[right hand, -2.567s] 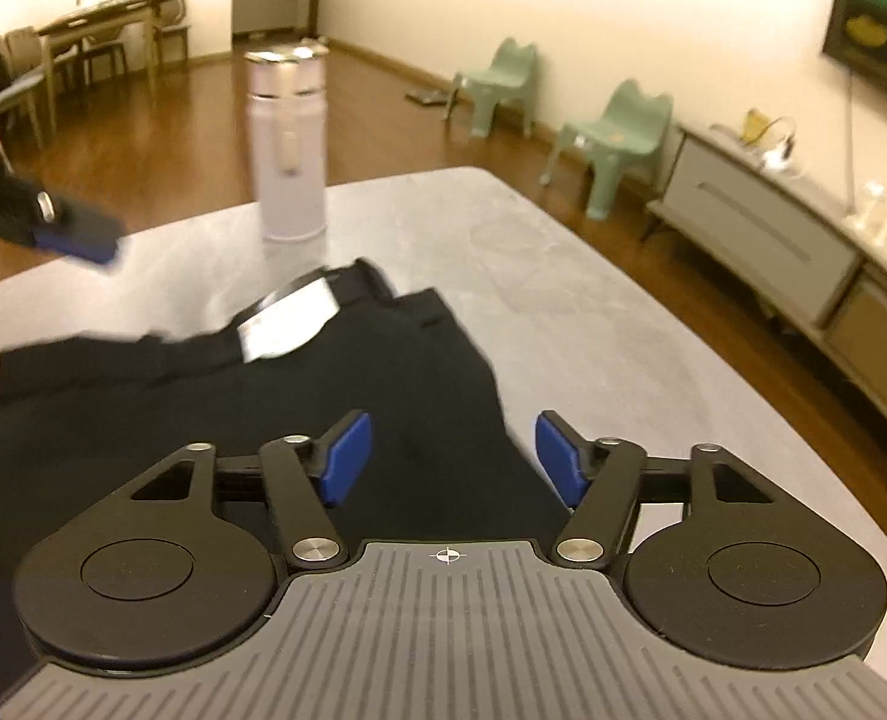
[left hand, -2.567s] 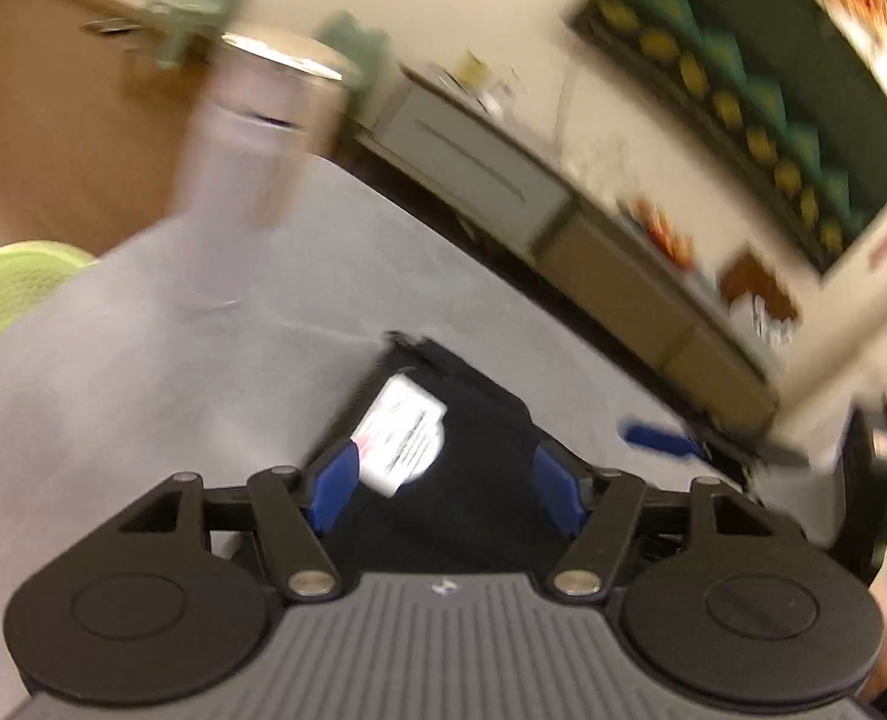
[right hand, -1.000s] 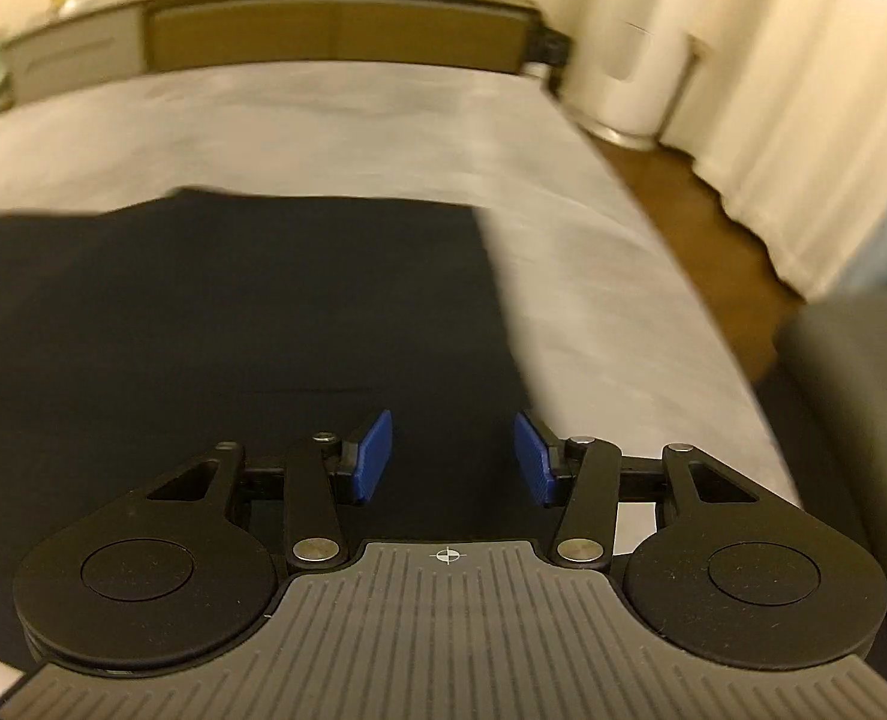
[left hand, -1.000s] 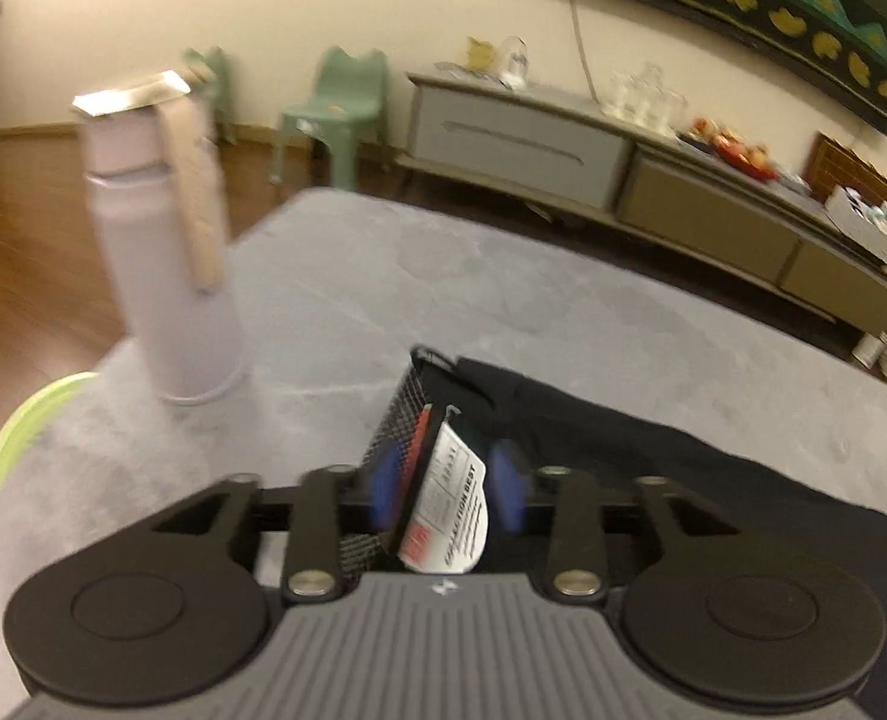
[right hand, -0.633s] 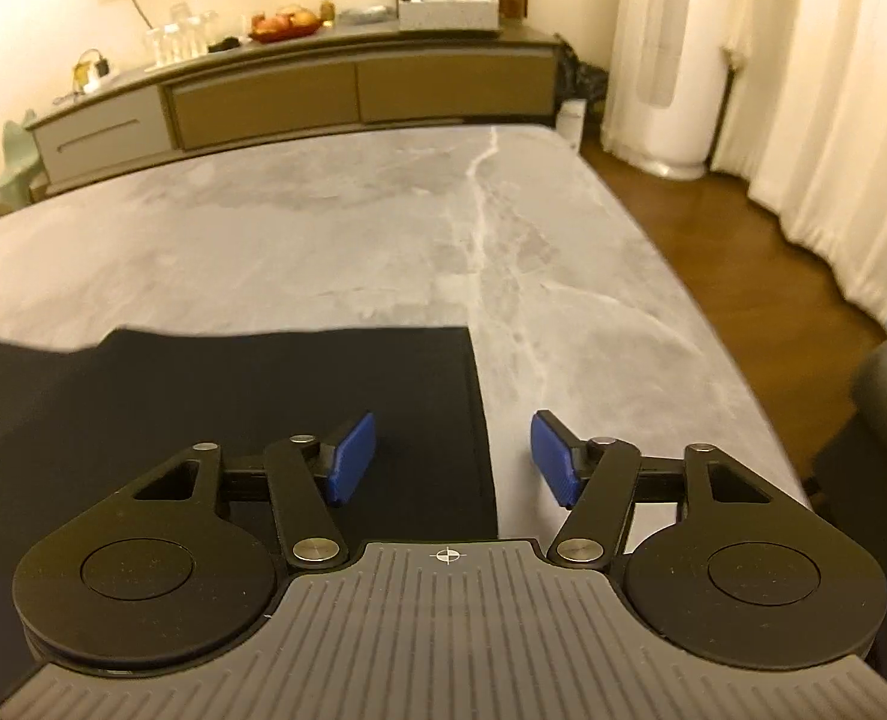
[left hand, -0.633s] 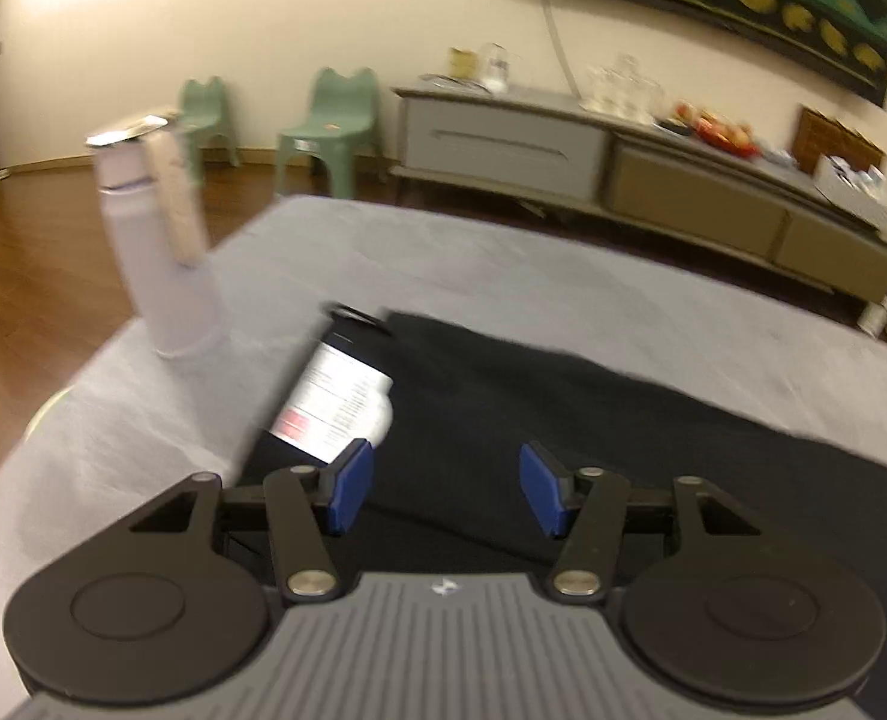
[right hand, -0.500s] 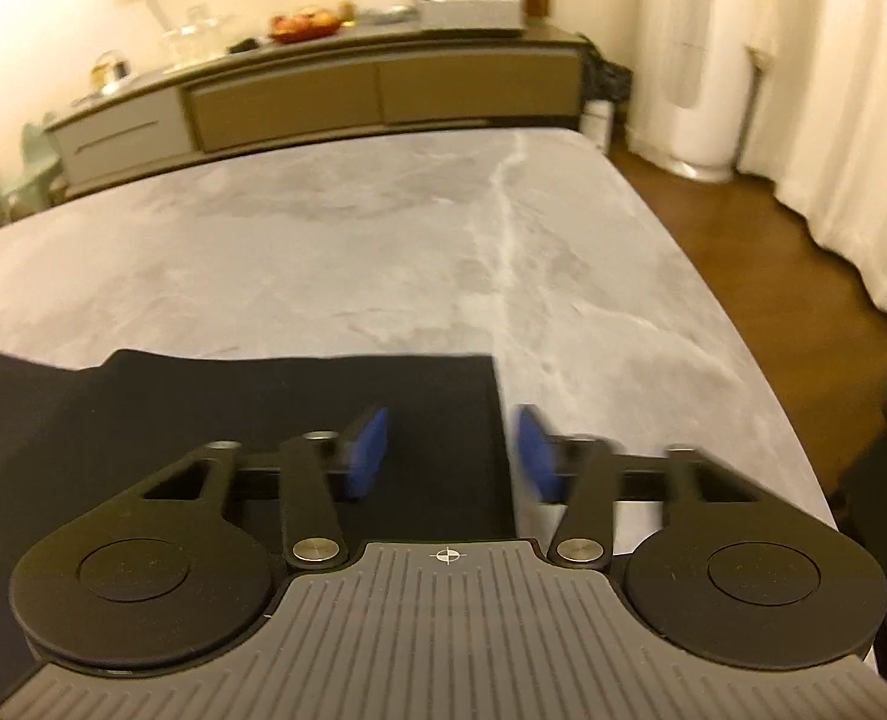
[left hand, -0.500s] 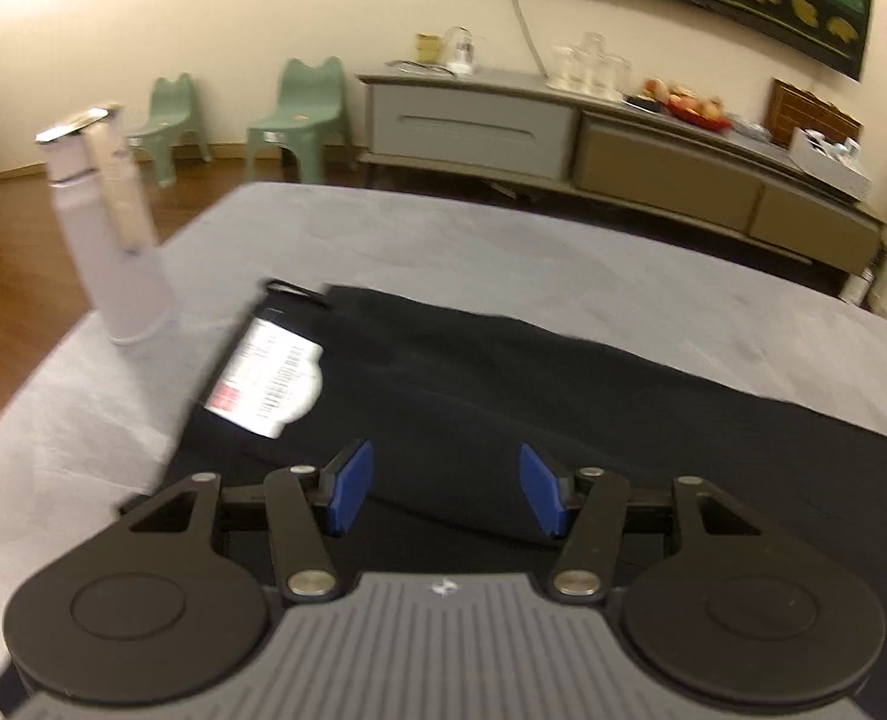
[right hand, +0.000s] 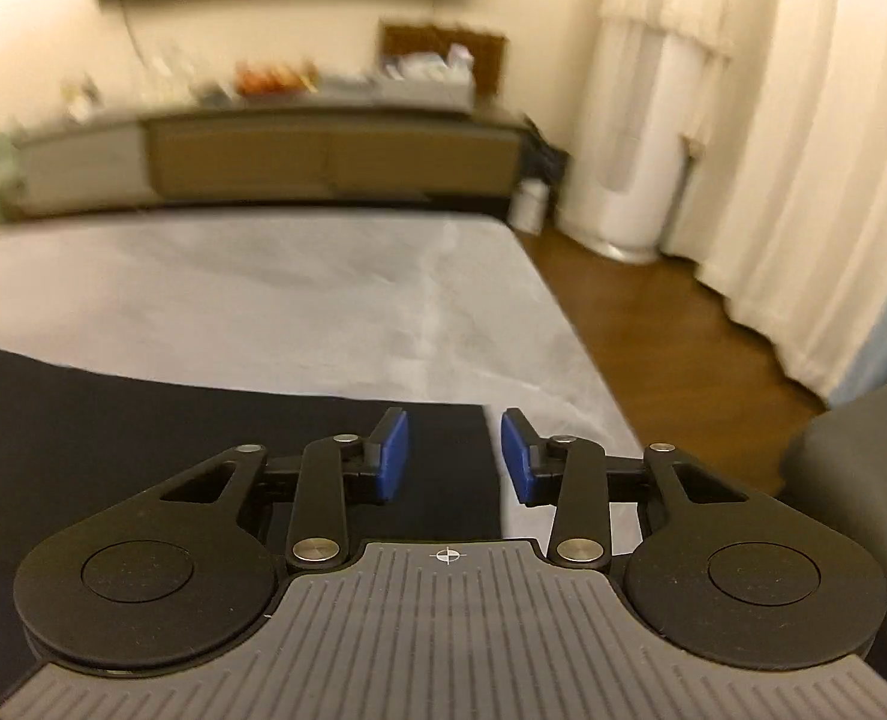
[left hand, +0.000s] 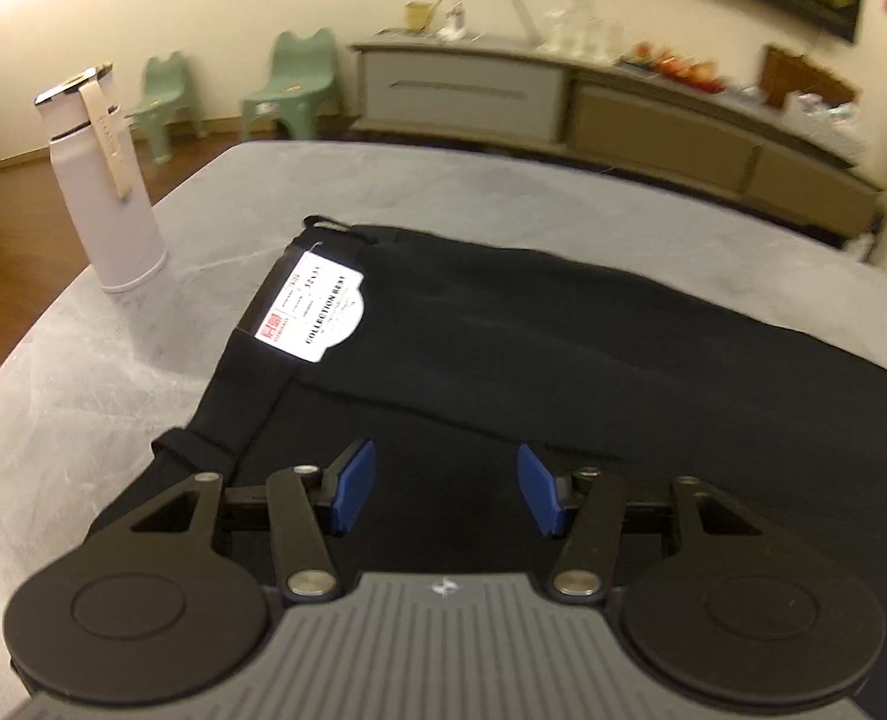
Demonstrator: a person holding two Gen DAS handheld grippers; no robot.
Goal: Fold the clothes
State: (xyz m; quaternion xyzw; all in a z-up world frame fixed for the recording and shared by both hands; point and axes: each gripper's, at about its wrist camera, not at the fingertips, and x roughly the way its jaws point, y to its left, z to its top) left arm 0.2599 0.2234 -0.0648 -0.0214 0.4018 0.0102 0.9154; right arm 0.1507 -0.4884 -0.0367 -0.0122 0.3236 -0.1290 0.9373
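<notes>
A pair of black trousers [left hand: 563,360] lies flat on the grey marble table [left hand: 113,348], waistband toward the left with a white label [left hand: 314,312] on it. My left gripper [left hand: 446,489] is open and empty, low over the waist end. In the right wrist view the trouser leg end [right hand: 203,432] lies with its corner near my right gripper [right hand: 454,457]. The right gripper is open, its jaws astride the hem's right edge, holding nothing.
A white insulated bottle [left hand: 107,186] stands on the table's left corner. The table's right edge [right hand: 575,336] drops to wood floor. A sideboard [left hand: 563,102], two green chairs [left hand: 293,90], curtains [right hand: 803,150] and a dark seat [right hand: 857,438] surround the table.
My left gripper let go of the labelled waistband and pulled back, open. My right gripper narrowed, then opened again at the leg hem corner while the view swung right.
</notes>
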